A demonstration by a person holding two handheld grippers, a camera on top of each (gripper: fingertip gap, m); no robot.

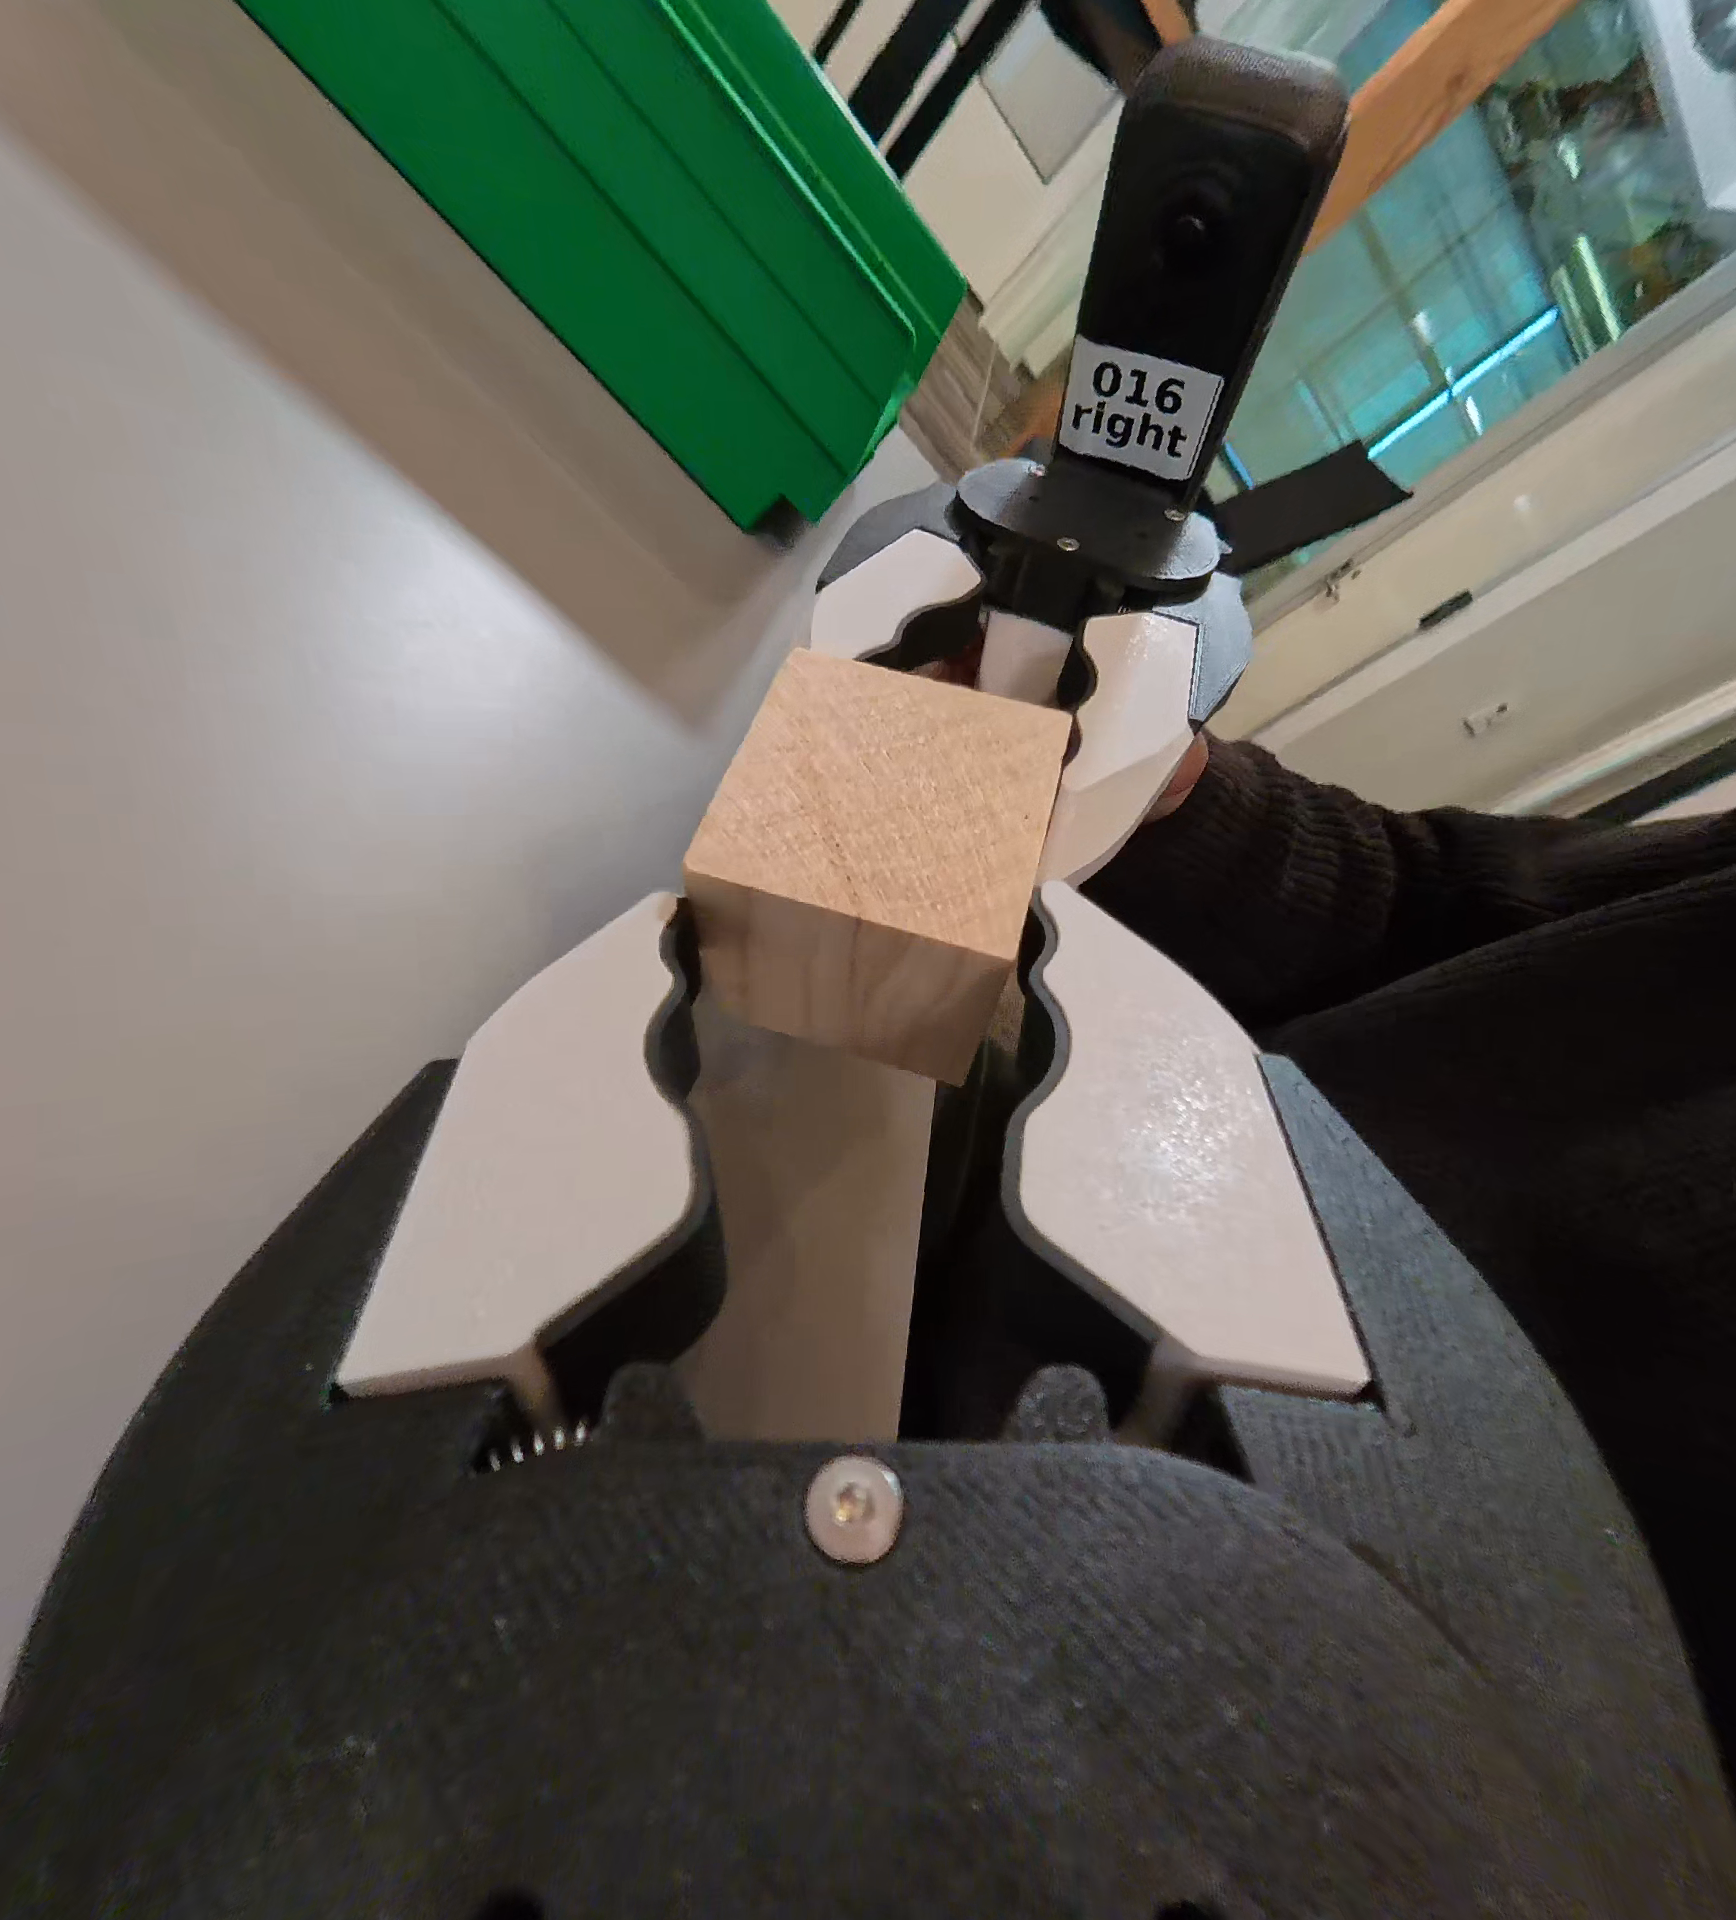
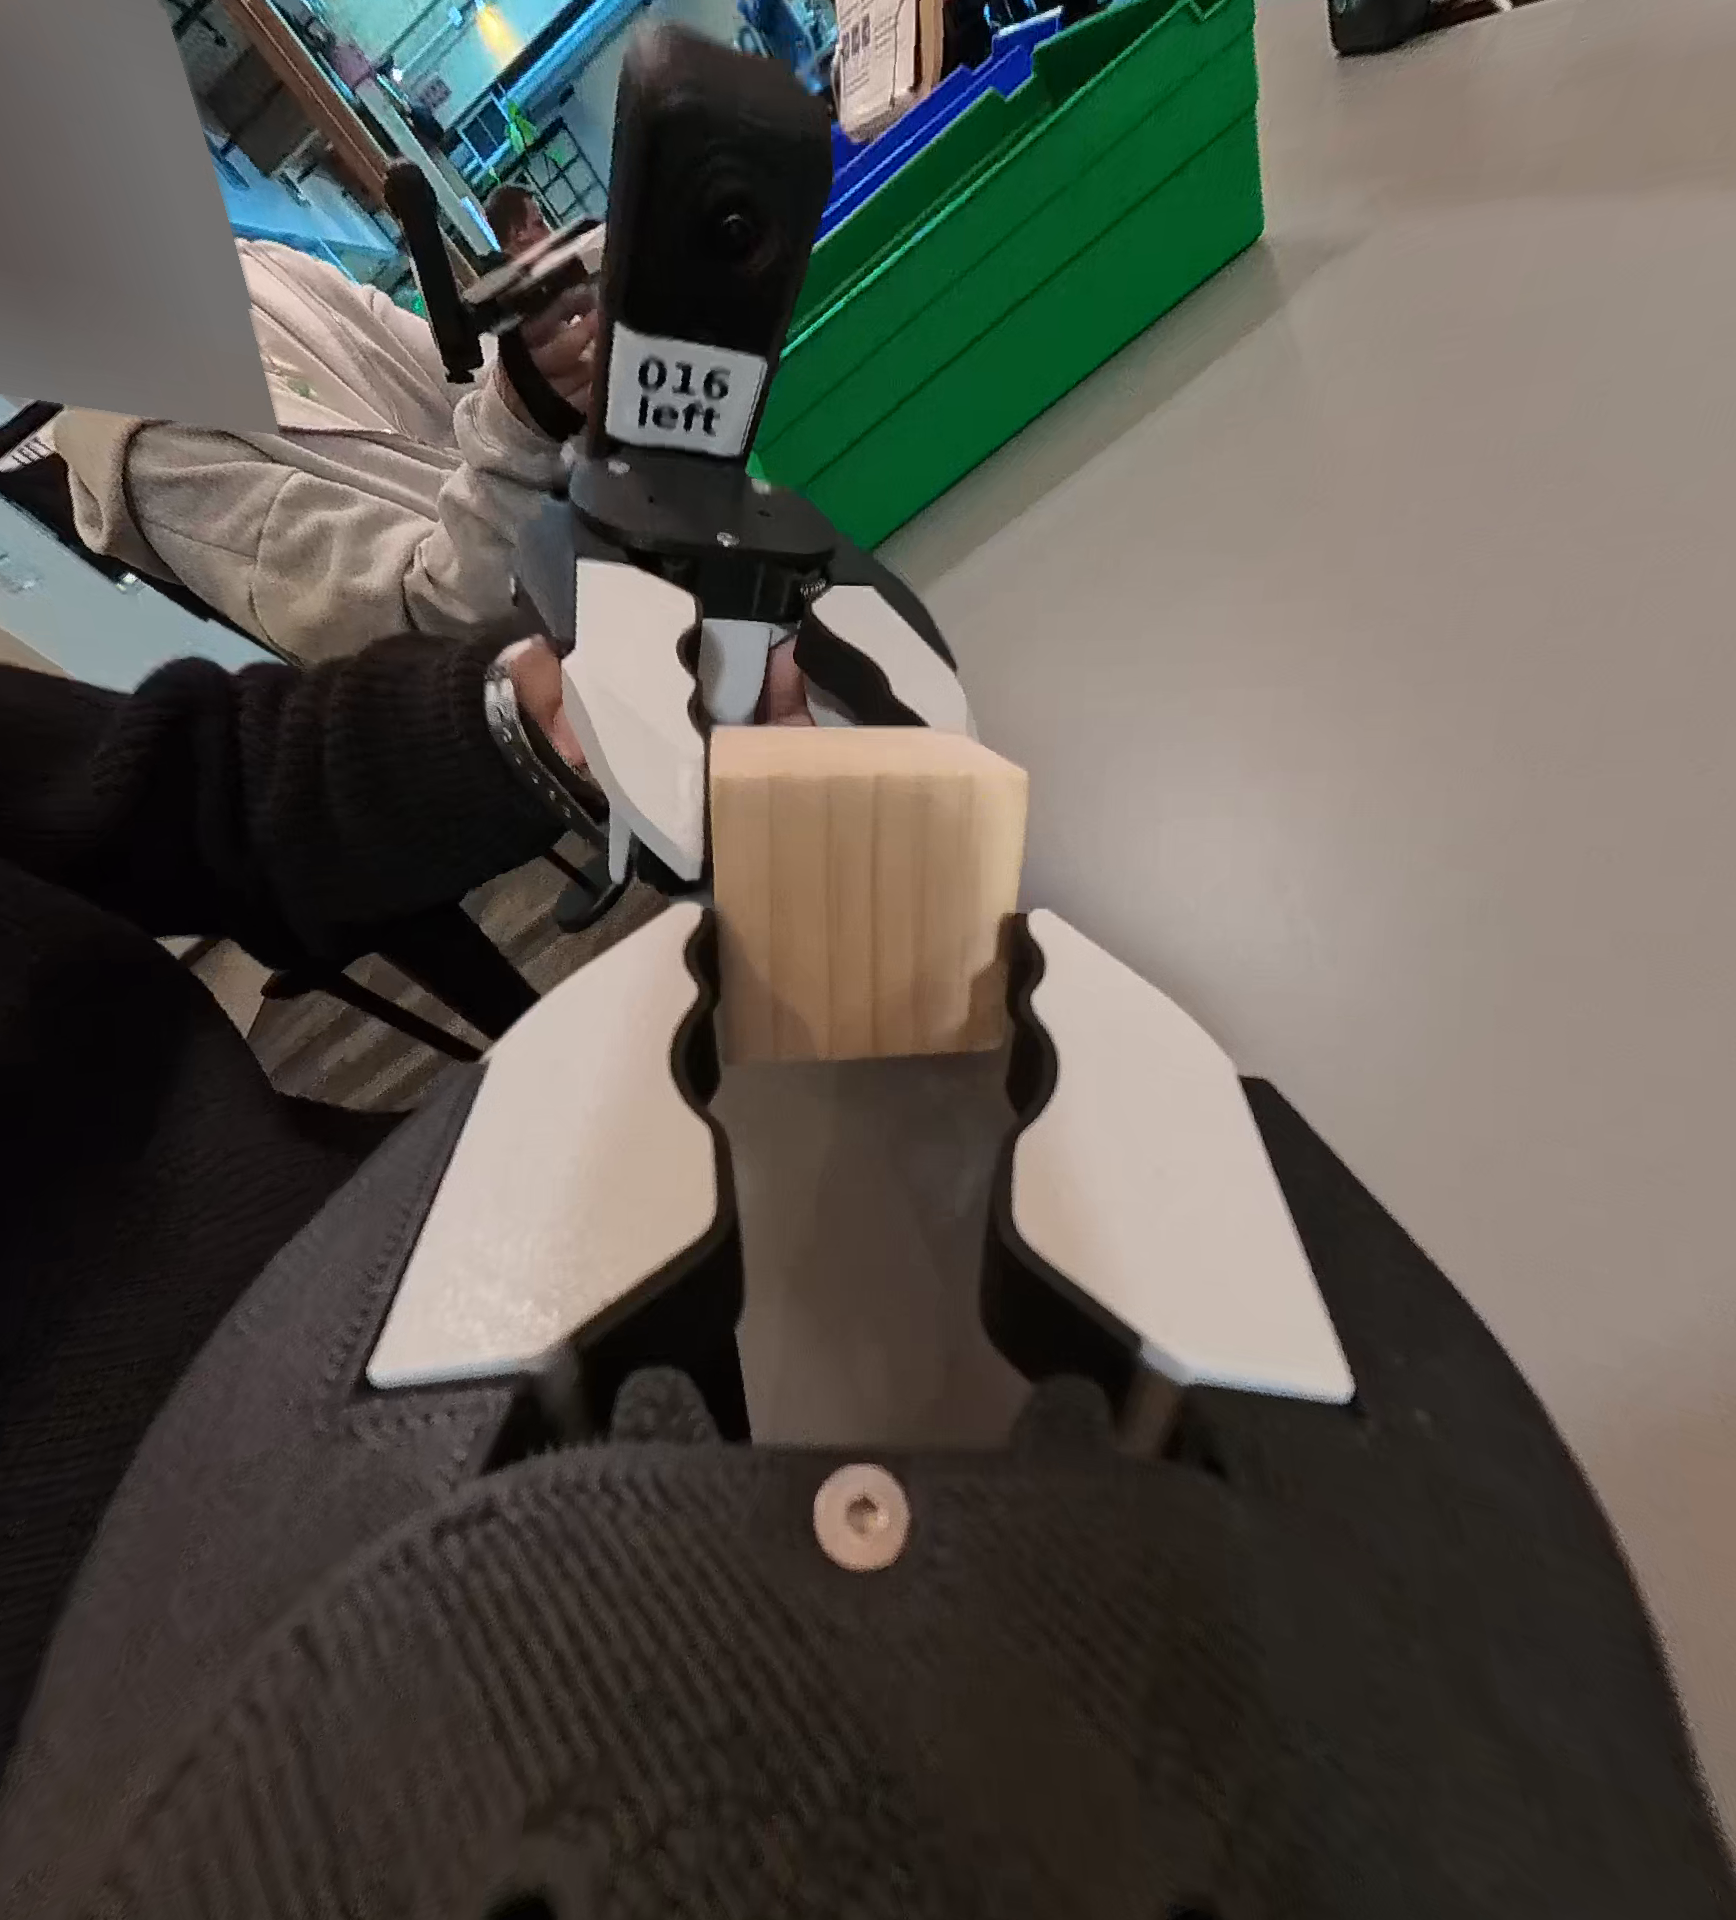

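A light wooden cube (image 1: 885,831) is held in the air above the white table (image 1: 168,727). My left gripper (image 1: 859,914) is shut on its near end, one fingertip on each side. The right gripper (image 1: 999,675) faces me from the far side, with its fingers reaching the cube's far end. In the right wrist view the same cube (image 2: 864,894) sits between the fingertips of my right gripper (image 2: 864,935), which is shut on it. The left gripper (image 2: 770,707) is right behind the cube, and one of its fingers lies along the cube's left edge.
A green bin (image 1: 635,208) stands on the table behind the grippers; it also shows in the right wrist view (image 2: 1030,260), with a blue bin (image 2: 905,114) behind it. A person's dark sleeves (image 2: 272,779) hold the grippers. Another person's beige sleeve (image 2: 303,530) is beyond the table edge.
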